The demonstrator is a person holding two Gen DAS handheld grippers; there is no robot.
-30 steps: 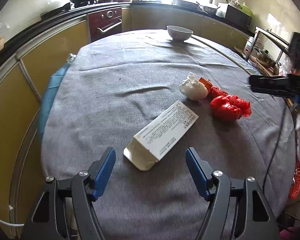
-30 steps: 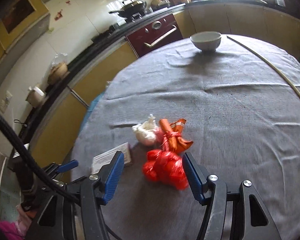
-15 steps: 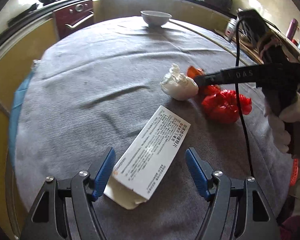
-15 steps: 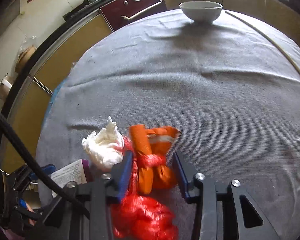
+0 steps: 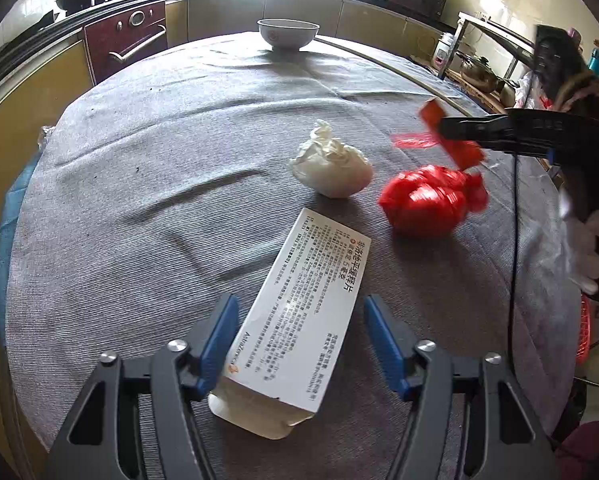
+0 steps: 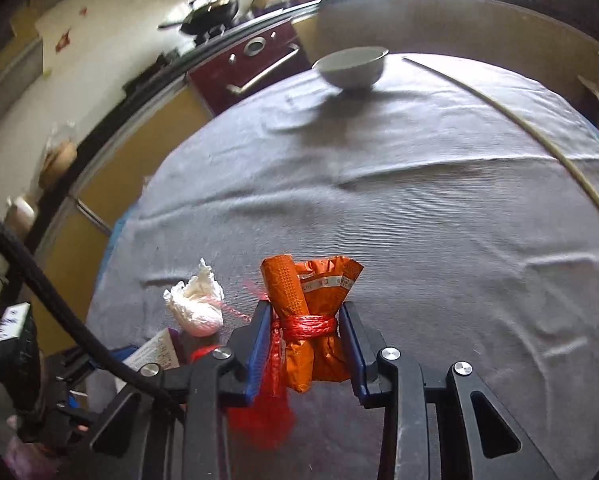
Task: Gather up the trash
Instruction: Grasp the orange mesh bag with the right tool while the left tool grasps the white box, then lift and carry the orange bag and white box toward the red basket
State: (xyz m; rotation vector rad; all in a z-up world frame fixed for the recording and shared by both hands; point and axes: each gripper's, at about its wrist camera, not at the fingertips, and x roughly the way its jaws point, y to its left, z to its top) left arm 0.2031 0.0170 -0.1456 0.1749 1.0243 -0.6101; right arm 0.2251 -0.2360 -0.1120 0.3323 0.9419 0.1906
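Between your left claw's (image 5: 299, 344) closing pads lies the box (image 5: 299, 320), unpinched, long axis toward one o'clock; your right claw (image 6: 305, 344) has the orange wrapper (image 6: 311, 320) clamped.

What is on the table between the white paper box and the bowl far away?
Mostly bare grey cloth. Only the white tissue ball sits a little to the side, past the box toward the bowl. The left wrist view shows it.

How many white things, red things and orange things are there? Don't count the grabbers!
White: 3 (bowl, tissue wad, box)
Red: 1 (net bag)
Orange: 1 (wrapper bundle)
Total: 5
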